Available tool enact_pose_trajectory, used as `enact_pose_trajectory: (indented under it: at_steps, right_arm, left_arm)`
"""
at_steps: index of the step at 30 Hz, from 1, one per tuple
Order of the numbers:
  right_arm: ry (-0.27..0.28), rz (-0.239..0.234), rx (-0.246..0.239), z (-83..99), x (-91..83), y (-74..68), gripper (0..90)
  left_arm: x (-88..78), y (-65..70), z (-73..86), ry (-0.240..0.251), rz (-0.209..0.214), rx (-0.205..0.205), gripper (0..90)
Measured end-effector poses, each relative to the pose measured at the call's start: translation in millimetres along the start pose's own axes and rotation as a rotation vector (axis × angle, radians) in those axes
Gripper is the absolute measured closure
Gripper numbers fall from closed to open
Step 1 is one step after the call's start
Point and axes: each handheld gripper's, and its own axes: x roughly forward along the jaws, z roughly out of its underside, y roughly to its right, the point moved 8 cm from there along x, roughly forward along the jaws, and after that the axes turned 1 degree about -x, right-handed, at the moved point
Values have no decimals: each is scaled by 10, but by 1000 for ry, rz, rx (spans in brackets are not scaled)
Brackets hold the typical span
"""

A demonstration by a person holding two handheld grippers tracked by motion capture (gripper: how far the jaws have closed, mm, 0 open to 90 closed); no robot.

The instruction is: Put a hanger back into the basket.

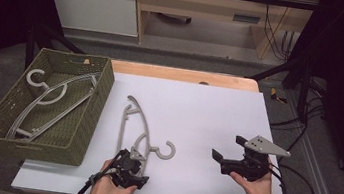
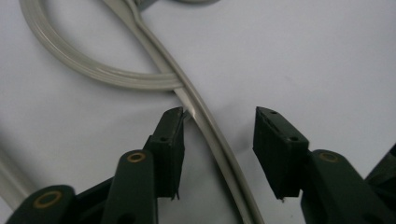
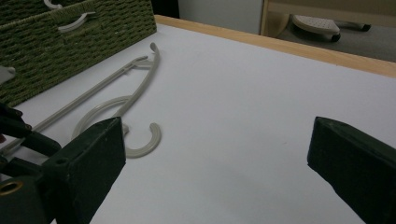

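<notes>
Grey hanger [image 2: 212, 133] between parted left gripper [image 2: 218, 140] jaws: squeeze, lift toward basket [image 1: 87, 116] at ten o'clock; right gripper [image 3: 215, 158] wide apart.

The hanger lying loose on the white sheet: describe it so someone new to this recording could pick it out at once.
Start at the green woven basket on the table's left. Just right of it, on the white sheet, lies a grey plastic hanger, its hook curling toward the right tool. Unlike the grey hangers in the basket, it lies flat on the sheet, one arm between the left tool's open jaws.
</notes>
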Motion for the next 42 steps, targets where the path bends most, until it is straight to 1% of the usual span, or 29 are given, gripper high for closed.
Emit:
enact_pose_trajectory:
  at_steps: [1, 2, 3, 4, 6, 7, 9, 12, 13, 16, 19, 20, 22, 23, 24, 25, 26, 29, 31, 33, 36, 39, 42]
  right_arm:
    - [0, 2, -3, -1, -3, 7, 47]
    - [1, 4, 0, -1, -2, 8, 47]
    - [-1, 2, 0, 1, -3, 7, 47]
    - [-1, 1, -1, 0, -2, 3, 47]
    - [0, 1, -5, -2, -2, 3, 47]
    - [-1, 1, -4, -1, -2, 2, 47]
    - [-2, 2, -3, 1, 2, -1, 47]
    - [-2, 3, -4, 1, 1, 1, 47]
    - [-1, 2, -5, 1, -2, 1, 47]
    - [0, 1, -5, -2, -12, 3, 47]
    - [4, 4, -1, -8, -19, 6, 47]
    - [5, 4, -1, -10, -20, 6, 47]
    - [4, 4, 1, -10, -17, 6, 47]
    - [2, 4, 0, -7, -16, 5, 47]
    - [2, 3, -1, -7, -13, 3, 47]
    - [2, 4, -1, -7, -10, 3, 47]
    - [2, 3, -1, -7, -10, 5, 47]
    - [2, 3, 0, -8, -11, 3, 47]
    - [3, 3, 0, -10, -12, 1, 47]
    - [1, 1, -4, -10, -12, -3, 47]
    - [2, 2, -4, -14, -14, -7, 48]
    - [6, 2, -2, -20, -21, -8, 47]
    - [6, 4, -3, -20, -23, -3, 47]
  left_arm:
    - [3, -1, -3, -1, -4, -9, 581]
    - [5, -10, -3, -2, -17, -13, 596]
    - [5, -20, 1, -7, -29, -1, 642]
    - [5, -14, 0, -7, -23, -12, 656]
    - [5, -19, 2, -14, -32, 0, 675]
    - [2, -18, 3, -19, -31, 4, 677]
    - [0, -22, 5, -10, -34, 9, 689]
    - [-17, -26, 14, -6, -10, 3, 705]
    - [-35, -33, 31, -22, 0, 9, 709]
    - [-73, -63, 83, -33, 19, 9, 717]
    - [-121, -106, 139, -50, 14, 14, 724]
    - [-123, -112, 145, -47, 18, 5, 725]
    - [-116, -119, 142, -51, 20, -1, 712]
    - [-110, -107, 132, -50, 23, -11, 699]
    - [-109, -97, 127, -58, 26, -9, 671]
    - [-105, -95, 123, -59, 19, -10, 647]
    - [-104, -95, 119, -63, 15, -11, 652]
    - [-91, -103, 107, -80, 9, -42, 664]
    - [-86, -111, 100, -91, -11, -47, 712]
    - [-81, -100, 96, -94, -22, -49, 717]
    - [-84, -101, 98, -95, -35, -37, 729]
    - [-87, -126, 98, -92, -20, -40, 756]
    - [-95, -152, 101, -98, 6, -27, 786]
